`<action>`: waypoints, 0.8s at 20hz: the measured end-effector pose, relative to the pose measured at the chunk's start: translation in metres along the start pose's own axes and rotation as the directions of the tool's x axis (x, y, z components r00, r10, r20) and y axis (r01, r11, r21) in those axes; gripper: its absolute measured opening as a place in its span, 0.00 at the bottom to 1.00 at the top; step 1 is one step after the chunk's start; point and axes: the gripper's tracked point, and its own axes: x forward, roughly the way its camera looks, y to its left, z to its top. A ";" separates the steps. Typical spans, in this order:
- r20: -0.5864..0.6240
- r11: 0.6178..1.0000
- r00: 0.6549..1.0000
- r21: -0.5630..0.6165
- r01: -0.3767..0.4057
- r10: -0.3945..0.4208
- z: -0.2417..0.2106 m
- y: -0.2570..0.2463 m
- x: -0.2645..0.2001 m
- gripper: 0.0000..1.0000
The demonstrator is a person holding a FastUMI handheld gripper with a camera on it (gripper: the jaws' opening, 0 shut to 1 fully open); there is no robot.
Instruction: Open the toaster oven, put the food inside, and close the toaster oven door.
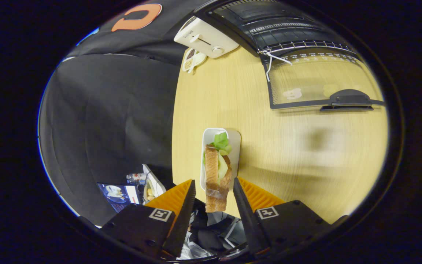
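- The claw (214, 189) stands partly open, its two ridged, wedge-shaped fingers set apart with a gap on either side of the sandwich; neither finger clearly presses on it.
- A square printed marker sits on the boxy body behind each finger.
- Between the fingers stands the sandwich (216, 176): two slices of browned, rough-crusted toast on edge, pale filling between them, ruffled green lettuce sticking out at the far end, and what looks like clear wrap around its near end.
- The sandwich rests in a shallow white tray (234, 143), oblong with rounded corners, lying near the desk's near edge.
- The desk (269, 146) is pale wood with a fine straight grain, smooth and matte.
- Beyond the tray, toward the far right corner of the desk, the toaster oven (269, 25) is open: its glass door (313, 86) lies flat on the desk, dark-framed, with a dotted border and a curved dark handle (350, 99).
- Inside the oven a wire rack (302, 46) shows above dark ribbed walls.
- At the far edge sits a cream, box-shaped slot toaster (205, 36) with a lever and a round knob.
- Just beside it lies a small white dish (192, 60) with something speckled in it.
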 end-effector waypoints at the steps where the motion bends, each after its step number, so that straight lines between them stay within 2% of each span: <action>1: -0.004 1.000 1.000 -0.005 0.002 -0.002 0.000 0.000 0.002 0.64; 4: -0.020 1.000 1.000 0.006 0.006 -0.006 0.000 -0.003 0.007 0.47; 10: -0.030 1.000 0.999 -0.001 -0.015 0.015 0.001 -0.001 -0.003 0.32; 16: 0.000 0.985 0.986 0.027 -0.169 0.169 -0.002 0.038 -0.073 0.28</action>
